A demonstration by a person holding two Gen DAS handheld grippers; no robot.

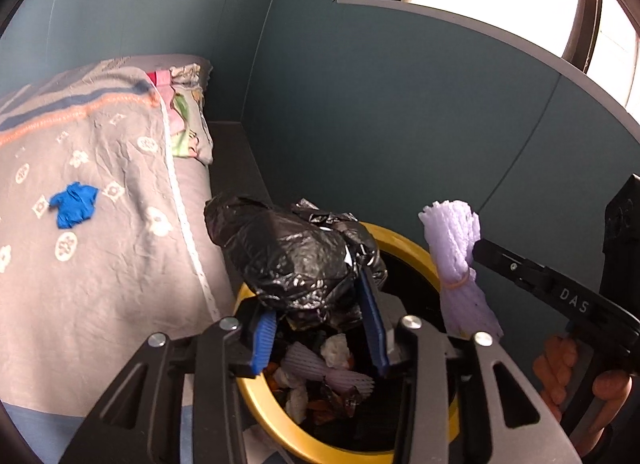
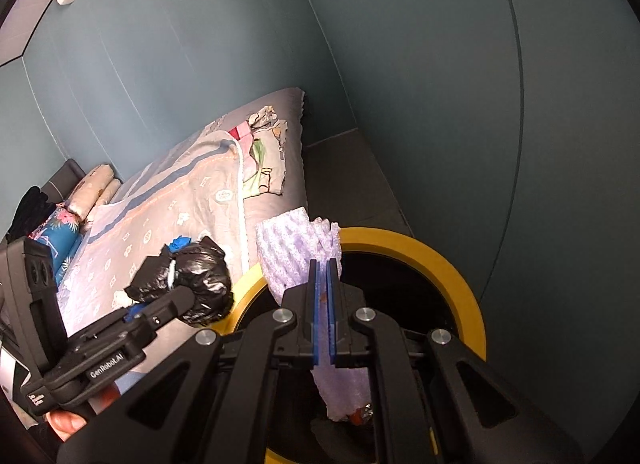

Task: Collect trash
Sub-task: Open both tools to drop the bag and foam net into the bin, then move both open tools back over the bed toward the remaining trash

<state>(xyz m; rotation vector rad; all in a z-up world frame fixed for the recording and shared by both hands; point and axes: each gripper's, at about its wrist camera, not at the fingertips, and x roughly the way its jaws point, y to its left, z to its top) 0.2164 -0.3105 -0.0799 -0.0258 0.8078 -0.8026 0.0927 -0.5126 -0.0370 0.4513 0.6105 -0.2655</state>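
Observation:
A crumpled black plastic bag (image 1: 296,256) hangs over the yellow-rimmed bin (image 1: 408,242), between the blue pads of my left gripper (image 1: 316,292). The jaws stand apart and the pads do not pinch the bag. The right wrist view shows the same bag (image 2: 200,272) at the left gripper's (image 2: 188,296) tip, by the bin (image 2: 440,256). My right gripper (image 2: 324,264) is shut on a purple foam net bundle (image 2: 288,256) above the bin. From the left wrist view, that bundle (image 1: 460,264) is pinched by the right gripper (image 1: 478,250). A blue glove (image 1: 74,204) lies on the bed.
The bin holds several foam nets and crumpled scraps (image 1: 320,376). A bed with a grey patterned blanket (image 1: 100,264) borders the bin on the left. Teal wall panels (image 1: 400,124) stand close behind, with a narrow dark floor strip (image 2: 344,184) between. A person's hand (image 1: 560,368) grips the right handle.

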